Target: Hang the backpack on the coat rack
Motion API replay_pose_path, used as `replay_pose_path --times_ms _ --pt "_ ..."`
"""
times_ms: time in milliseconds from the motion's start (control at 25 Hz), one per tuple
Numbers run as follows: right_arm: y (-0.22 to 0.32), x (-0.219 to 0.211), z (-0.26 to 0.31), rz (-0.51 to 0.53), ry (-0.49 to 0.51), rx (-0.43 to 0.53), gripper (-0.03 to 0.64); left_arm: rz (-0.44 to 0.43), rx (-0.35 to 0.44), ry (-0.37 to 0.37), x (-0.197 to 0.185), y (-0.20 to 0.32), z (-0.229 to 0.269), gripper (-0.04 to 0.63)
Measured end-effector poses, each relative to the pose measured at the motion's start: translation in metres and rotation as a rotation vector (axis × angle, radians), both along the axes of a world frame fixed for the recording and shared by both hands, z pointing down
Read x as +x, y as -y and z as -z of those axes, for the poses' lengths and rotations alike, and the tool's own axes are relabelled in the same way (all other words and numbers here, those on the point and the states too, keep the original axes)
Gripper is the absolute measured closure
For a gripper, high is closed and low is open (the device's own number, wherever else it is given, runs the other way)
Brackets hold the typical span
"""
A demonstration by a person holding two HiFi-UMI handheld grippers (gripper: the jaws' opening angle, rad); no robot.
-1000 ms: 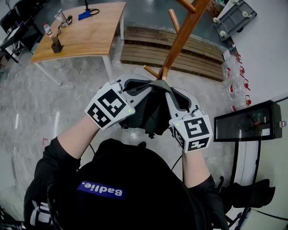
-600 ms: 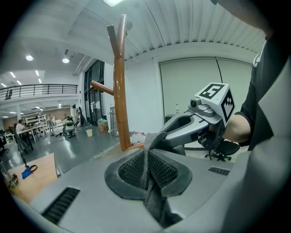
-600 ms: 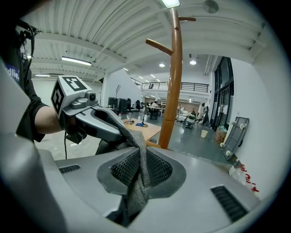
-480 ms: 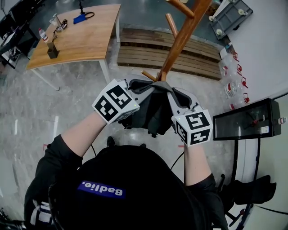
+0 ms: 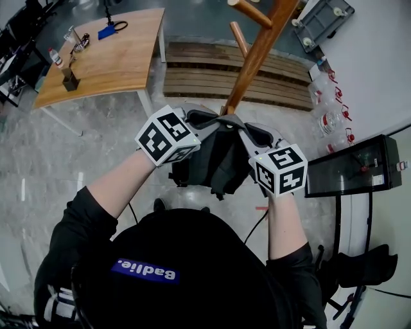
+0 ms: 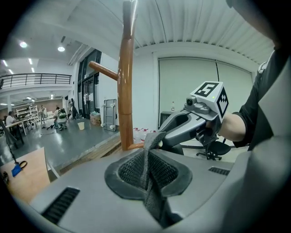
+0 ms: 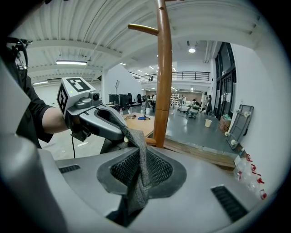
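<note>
A dark grey backpack [image 5: 218, 160] hangs between my two grippers in the head view, held up by its grey woven strap [image 6: 148, 175] [image 7: 138, 175]. My left gripper [image 5: 204, 121] is shut on one end of the strap, and my right gripper [image 5: 247, 132] is shut on the other end. The wooden coat rack [image 5: 257, 54] rises just beyond the grippers, its pole [image 6: 125, 86] [image 7: 162, 77] close ahead in both gripper views. A lower peg [image 7: 150, 142] lies just behind the strap. An upper peg [image 5: 247, 11] juts out higher up.
A wooden table [image 5: 106, 54] with small items stands at the far left. Wooden slats [image 5: 231, 74] lie on the floor behind the rack. Water bottles [image 5: 331, 109] and a black cabinet [image 5: 350, 173] are at the right by the white wall.
Both grippers have risen with the backpack and moved a little closer to the rack's pole; the strap stays gripped at both ends.
</note>
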State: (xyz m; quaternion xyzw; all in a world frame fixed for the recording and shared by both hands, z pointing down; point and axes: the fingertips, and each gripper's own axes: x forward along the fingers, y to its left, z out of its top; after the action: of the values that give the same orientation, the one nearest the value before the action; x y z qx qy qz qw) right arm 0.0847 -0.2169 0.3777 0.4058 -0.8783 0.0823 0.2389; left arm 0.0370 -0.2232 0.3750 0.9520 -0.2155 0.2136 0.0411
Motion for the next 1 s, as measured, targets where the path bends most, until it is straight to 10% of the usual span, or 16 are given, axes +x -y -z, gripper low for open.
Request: replay_pose_path --times_ms 1000 --pt "0.043 0.004 -0.033 0.009 0.058 -0.022 0.558 0.023 -0.019 -0.017 0.007 0.041 -0.033 0.545"
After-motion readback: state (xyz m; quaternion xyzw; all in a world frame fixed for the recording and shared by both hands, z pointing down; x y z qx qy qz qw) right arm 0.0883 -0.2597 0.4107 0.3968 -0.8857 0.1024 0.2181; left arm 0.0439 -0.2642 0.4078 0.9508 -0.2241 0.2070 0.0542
